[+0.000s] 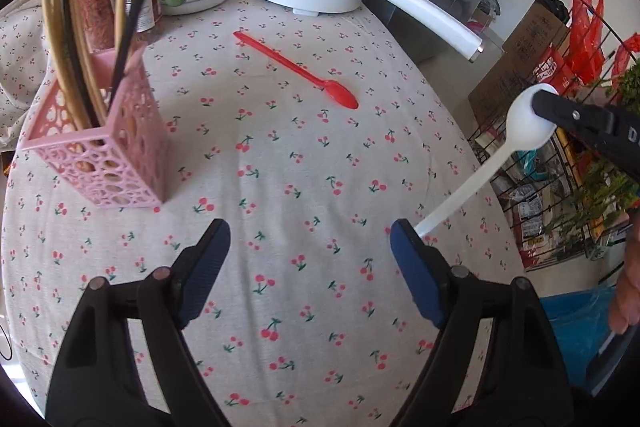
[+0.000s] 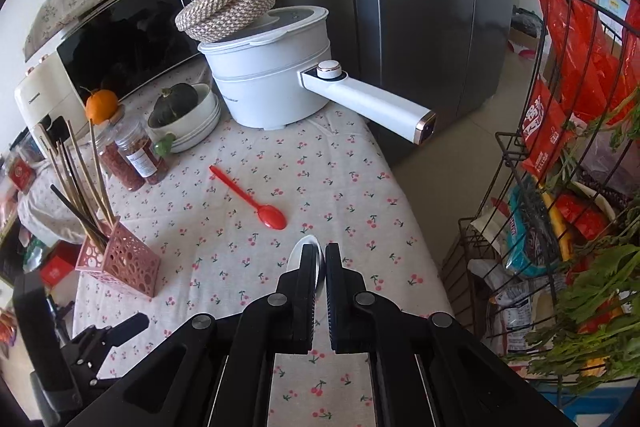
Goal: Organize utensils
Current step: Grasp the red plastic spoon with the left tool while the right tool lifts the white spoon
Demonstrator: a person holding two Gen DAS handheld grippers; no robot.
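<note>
Left wrist view is showing the right gripper pinching a white spoon in midair, the left gripper gaping empty, chopsticks already standing in the pink holder, and a red spoon still lying on the tablecloth.

We see a white spoon held up by its bowl, a red spoon flat on the bench, and chopsticks upright in a pink holder.

Matt cotton-like cherry-print tablecloth; glossy red plastic spoon; translucent white plastic spoon; perforated pink plastic utensil holder; smooth wooden chopsticks; glossy white plastic-bodied cooking pot.
</note>
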